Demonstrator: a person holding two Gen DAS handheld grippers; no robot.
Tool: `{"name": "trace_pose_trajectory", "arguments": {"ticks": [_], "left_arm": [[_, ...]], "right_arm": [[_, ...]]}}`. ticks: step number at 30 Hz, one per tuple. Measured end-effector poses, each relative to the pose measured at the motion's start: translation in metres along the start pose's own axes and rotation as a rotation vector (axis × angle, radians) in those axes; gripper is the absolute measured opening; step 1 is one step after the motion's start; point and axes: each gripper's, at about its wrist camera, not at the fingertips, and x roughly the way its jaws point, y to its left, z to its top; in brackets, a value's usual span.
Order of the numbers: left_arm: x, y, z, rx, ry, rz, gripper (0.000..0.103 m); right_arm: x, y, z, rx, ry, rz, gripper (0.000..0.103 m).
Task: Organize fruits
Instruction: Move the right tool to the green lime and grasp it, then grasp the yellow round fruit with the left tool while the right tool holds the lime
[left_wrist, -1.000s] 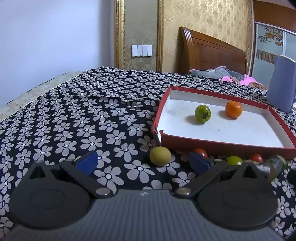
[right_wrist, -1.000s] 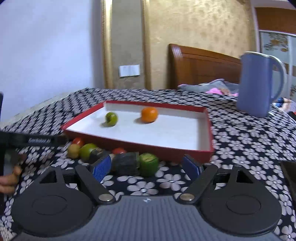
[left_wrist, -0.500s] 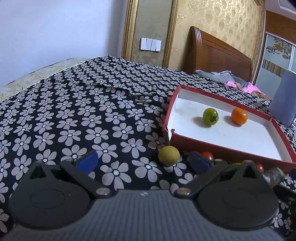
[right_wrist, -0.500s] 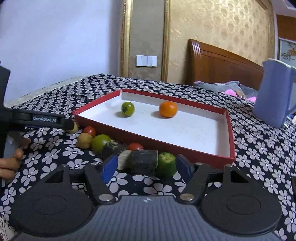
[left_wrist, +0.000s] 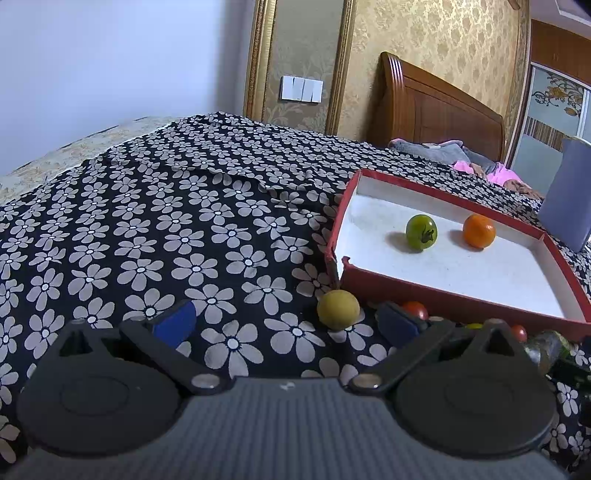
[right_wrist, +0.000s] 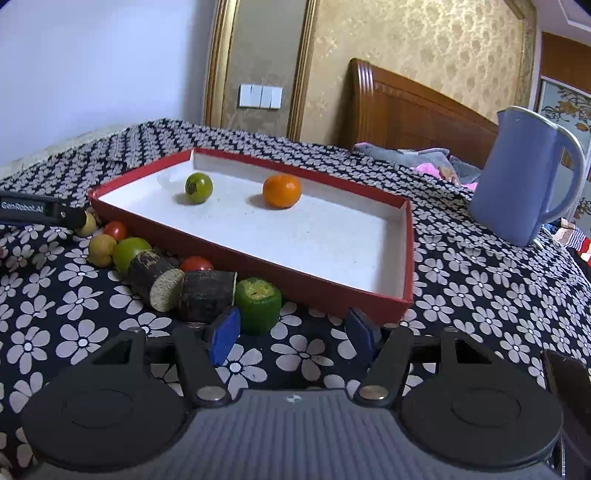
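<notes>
A red tray (right_wrist: 258, 258) with a white floor holds a green tomato (right_wrist: 198, 188) and an orange (right_wrist: 281, 191). Loose fruit lies along its front wall on the flowered bedspread. My right gripper (right_wrist: 291, 332) sits low before that wall, its jaws closing with only cloth between the pads. A green cut piece (right_wrist: 257, 305) stands just ahead of the left pad, beside two dark cane pieces (right_wrist: 207, 295). My left gripper (left_wrist: 286, 325) is open, and a yellow round fruit (left_wrist: 338, 309) lies ahead between its fingers, nearer the right one. The tray (left_wrist: 443, 299) is to its right.
A blue jug (right_wrist: 528, 177) stands right of the tray. Cherry tomatoes (right_wrist: 195, 264), a green fruit (right_wrist: 129, 251) and yellow fruits (right_wrist: 101, 250) crowd the tray's front left. The left gripper's black finger (right_wrist: 40, 212) reaches in there. A wooden headboard and folded clothes lie behind.
The right gripper's pads have drawn closer together, and the cut pieces now look nearer. In the left view the tray has shifted right; the yellow fruit stays between the fingers.
</notes>
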Motion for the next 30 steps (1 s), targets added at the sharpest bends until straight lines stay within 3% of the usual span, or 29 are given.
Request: {"name": "trace_pose_trajectory", "arguments": {"ticks": [6,10,15,18,24,30], "left_arm": [[0.000,0.000,0.000,0.002,0.000,-0.001,0.103],[0.000,0.001,0.000,-0.002,0.002,-0.002,0.103],[0.000,0.001,0.000,-0.003,0.002,-0.003,0.103],[0.000,0.001,0.001,-0.007,0.003,-0.001,0.103],[-0.007,0.017,0.011,-0.055,-0.006,0.015,0.103],[-0.006,0.029,0.032,-0.028,0.037,0.010,0.103]], "right_arm": [[0.005,0.003,0.003,0.004,0.021,0.057,0.048],[0.013,-0.005,0.005,0.053,0.042,0.122,0.046],[0.024,-0.008,0.009,0.071,0.044,0.140,0.045],[0.024,-0.005,0.010,0.060,0.039,0.163,0.028],[0.008,-0.006,0.006,0.080,-0.008,0.117,0.027],[-0.012,-0.009,-0.004,0.110,-0.059,0.115,0.027]]}}
